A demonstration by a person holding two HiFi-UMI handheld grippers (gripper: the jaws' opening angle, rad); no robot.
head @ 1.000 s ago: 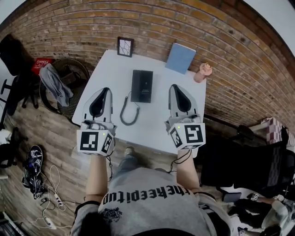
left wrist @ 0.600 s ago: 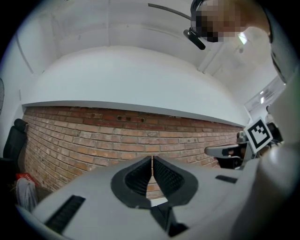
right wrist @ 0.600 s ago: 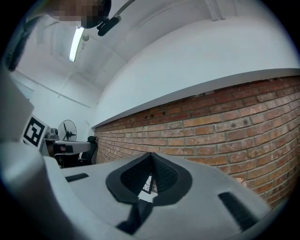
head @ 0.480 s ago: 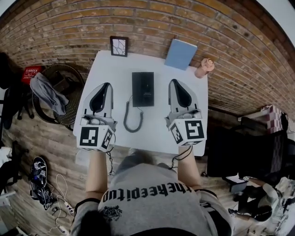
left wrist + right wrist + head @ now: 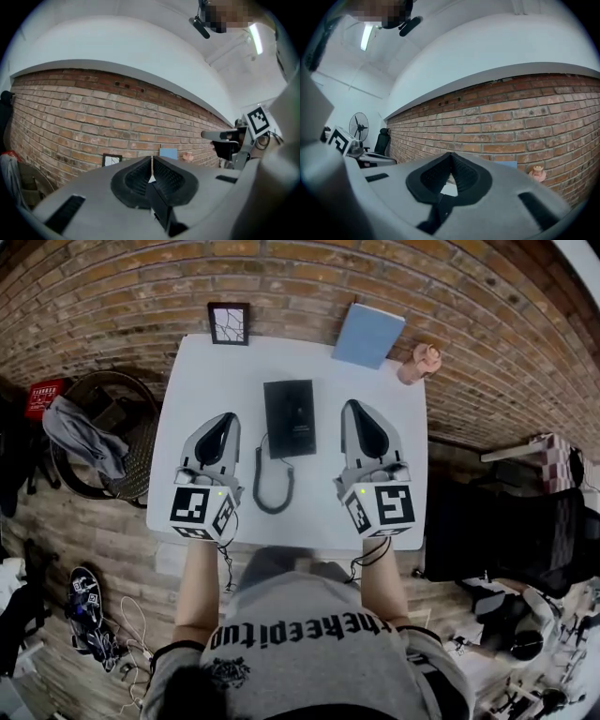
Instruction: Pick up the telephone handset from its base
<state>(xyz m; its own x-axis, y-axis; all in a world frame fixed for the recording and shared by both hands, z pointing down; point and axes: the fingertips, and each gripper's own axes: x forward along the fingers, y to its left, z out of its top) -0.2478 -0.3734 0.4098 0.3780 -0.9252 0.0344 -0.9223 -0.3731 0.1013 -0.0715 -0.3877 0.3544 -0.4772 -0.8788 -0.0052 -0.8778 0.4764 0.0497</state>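
A black telephone [image 5: 289, 417] lies on the white table [image 5: 206, 381] with its handset resting on the base. Its coiled cord [image 5: 272, 486] loops toward the table's near edge. My left gripper [image 5: 228, 417] hovers left of the phone, jaws shut with nothing between them. My right gripper [image 5: 349, 408] hovers right of the phone, shut and empty too. Both point toward the brick wall. In the left gripper view the left gripper [image 5: 152, 159] shows its pads together; the right gripper view shows the right gripper [image 5: 450, 155] the same way.
At the table's far edge stand a small framed picture [image 5: 229, 322], a blue notebook [image 5: 368, 335] and a pink figurine [image 5: 418, 362]. A round chair with grey cloth [image 5: 89, 437] stands left of the table. A black case [image 5: 487, 531] sits to the right.
Both grippers have moved forward over the table and lower, the left one more, so they now flank the phone. The jaws stayed shut.
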